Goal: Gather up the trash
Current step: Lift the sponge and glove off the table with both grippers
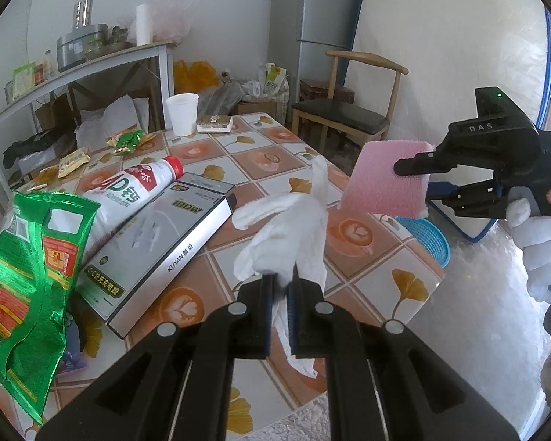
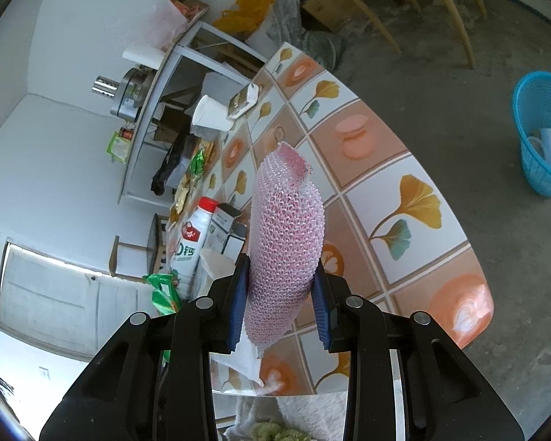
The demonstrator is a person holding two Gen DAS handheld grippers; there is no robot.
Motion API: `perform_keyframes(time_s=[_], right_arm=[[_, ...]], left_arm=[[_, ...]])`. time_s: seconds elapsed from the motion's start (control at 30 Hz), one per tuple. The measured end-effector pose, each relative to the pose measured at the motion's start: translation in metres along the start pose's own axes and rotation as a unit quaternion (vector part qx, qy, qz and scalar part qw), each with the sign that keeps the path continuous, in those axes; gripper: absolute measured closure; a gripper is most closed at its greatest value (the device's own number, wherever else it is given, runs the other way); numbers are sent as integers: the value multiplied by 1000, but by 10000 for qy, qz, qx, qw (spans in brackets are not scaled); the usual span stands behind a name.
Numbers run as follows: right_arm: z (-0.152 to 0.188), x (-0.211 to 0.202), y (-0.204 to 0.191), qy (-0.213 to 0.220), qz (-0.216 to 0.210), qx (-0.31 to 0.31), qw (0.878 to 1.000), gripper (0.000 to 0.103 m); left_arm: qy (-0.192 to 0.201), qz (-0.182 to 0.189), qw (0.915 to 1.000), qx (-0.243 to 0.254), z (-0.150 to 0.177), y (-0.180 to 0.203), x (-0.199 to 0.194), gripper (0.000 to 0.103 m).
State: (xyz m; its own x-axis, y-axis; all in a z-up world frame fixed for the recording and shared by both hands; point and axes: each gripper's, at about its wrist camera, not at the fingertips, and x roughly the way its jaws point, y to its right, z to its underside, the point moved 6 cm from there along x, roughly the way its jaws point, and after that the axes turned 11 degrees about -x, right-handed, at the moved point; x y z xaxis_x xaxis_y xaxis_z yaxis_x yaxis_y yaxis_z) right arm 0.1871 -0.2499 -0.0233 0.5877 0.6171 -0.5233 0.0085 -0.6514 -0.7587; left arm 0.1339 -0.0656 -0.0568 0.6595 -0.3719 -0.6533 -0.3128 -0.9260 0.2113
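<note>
Crumpled white tissue (image 1: pixel 286 235) sits pinched in my left tool (image 1: pixel 282 286), jaws nearly shut; my right tool (image 2: pixel 282 290) clamps pink foam netting (image 2: pixel 286 242) above the tile-patterned bench (image 2: pixel 415 198). Blue basket (image 2: pixel 542 132) stands on the concrete floor (image 2: pixel 459 55).

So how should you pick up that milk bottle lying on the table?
Grip the milk bottle across its narrower neck, just below the red cap, coming from above. It lies on its side against the grey box, so only the top and cap end are free.
</note>
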Motion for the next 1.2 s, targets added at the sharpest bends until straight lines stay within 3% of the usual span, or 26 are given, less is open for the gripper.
perform_keyframes(time_s=[0.4, 1.2], right_arm=[[12, 1, -1, -66, -90, 76, 9999, 73], [-4, -35, 1, 389, -224, 114, 9989, 73]], left_arm=[[133, -34, 9999, -9, -8, 0, -7, 97], [636, 284, 9975, 97, -73, 35, -18, 97]])
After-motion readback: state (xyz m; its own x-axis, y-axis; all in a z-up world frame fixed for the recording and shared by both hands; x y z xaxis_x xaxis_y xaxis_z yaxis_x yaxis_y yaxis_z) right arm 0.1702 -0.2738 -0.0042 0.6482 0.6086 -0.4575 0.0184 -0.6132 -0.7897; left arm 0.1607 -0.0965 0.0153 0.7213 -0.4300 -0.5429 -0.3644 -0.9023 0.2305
